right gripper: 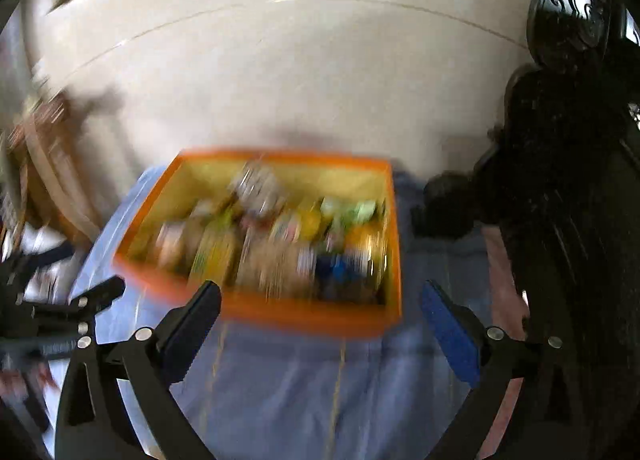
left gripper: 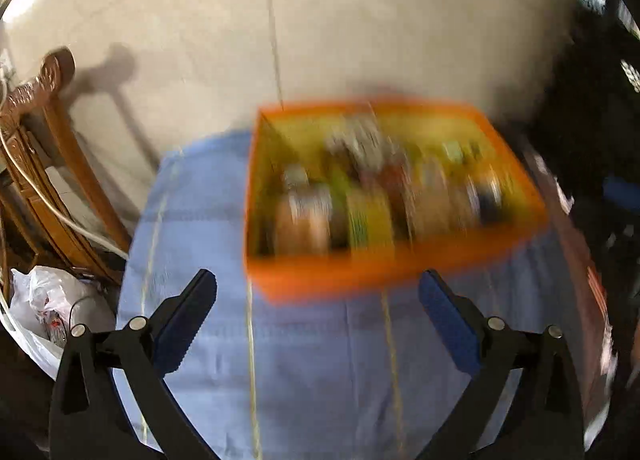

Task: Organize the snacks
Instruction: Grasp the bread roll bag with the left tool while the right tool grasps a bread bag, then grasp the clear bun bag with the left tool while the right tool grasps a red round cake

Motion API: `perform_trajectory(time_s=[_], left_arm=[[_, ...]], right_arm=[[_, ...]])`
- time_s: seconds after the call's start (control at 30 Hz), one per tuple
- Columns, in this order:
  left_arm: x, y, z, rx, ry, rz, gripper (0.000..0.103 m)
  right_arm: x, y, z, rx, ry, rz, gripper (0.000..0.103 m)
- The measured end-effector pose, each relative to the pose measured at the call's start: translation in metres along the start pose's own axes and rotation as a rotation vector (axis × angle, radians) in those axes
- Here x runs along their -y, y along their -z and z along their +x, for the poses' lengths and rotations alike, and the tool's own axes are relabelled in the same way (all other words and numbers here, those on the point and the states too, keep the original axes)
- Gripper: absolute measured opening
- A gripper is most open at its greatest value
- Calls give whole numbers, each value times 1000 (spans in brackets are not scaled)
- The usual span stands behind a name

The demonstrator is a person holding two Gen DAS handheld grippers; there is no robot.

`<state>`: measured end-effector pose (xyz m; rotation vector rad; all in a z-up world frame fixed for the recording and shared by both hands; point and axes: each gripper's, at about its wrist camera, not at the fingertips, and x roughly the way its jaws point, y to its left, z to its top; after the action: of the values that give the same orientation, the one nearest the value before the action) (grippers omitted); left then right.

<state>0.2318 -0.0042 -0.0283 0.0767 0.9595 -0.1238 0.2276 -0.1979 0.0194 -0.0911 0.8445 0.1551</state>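
Observation:
An orange box (left gripper: 320,284) with a yellow inside stands on a table with a light blue cloth (left gripper: 320,380). It holds several snack packets (left gripper: 360,203), blurred by motion. My left gripper (left gripper: 318,292) is open and empty, just short of the box's near wall. In the right wrist view the same box (right gripper: 300,316) holds the packets (right gripper: 280,248). My right gripper (right gripper: 320,300) is open and empty, at the box's near wall. The left gripper (right gripper: 100,296) shows at the left edge of that view.
A carved wooden chair (left gripper: 44,131) and a white plastic bag (left gripper: 52,300) are left of the table. A dark carved chair (right gripper: 568,139) stands to the right. Pale floor tiles (left gripper: 320,19) lie beyond the table.

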Motion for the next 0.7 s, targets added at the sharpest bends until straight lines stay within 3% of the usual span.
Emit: perform_trajectory(time_s=[0.1, 0.13, 0.2, 0.23, 0.27, 0.3, 0.33, 0.4, 0.43, 0.47, 0.57, 0.63, 0.67, 0.7], left_arm=[[17, 76, -6, -25, 55, 244, 99], [27, 109, -5, -54, 46, 386, 99], [43, 159, -4, -92, 36, 610, 99], [50, 186, -5, -107, 35, 717, 99], [51, 203, -13, -35, 51, 758, 99], [49, 208, -19, 19, 81, 753, 99], [44, 210, -19, -2, 168, 719, 99], [34, 208, -16, -36, 260, 622, 99], [29, 208, -17, -42, 345, 579, 99], [28, 208, -18, -38, 384, 581, 99], [35, 217, -26, 18, 409, 694, 99], [43, 224, -21, -18, 463, 757, 99], [46, 227, -17, -43, 478, 784, 99], [50, 233, -12, -68, 493, 809, 99]], right_arm=[[4, 94, -28, 40, 64, -37, 99], [3, 120, -31, 10, 36, -54, 99], [-5, 188, -26, -172, -10, -138, 99], [-11, 209, -25, -221, -3, -192, 99], [-21, 237, -24, -279, 16, -295, 99], [-29, 252, -23, -312, 23, -368, 99], [-39, 268, -22, -347, -3, -468, 99], [-47, 273, -21, -396, -84, -517, 99], [-50, 270, -22, -395, -106, -537, 99], [-50, 267, -21, -393, -114, -552, 99], [-52, 252, -8, -370, -58, -685, 99], [-46, 251, 13, -467, -45, -782, 99], [-40, 255, 24, -527, -78, -810, 99], [-33, 250, 23, -512, -130, -788, 99]])
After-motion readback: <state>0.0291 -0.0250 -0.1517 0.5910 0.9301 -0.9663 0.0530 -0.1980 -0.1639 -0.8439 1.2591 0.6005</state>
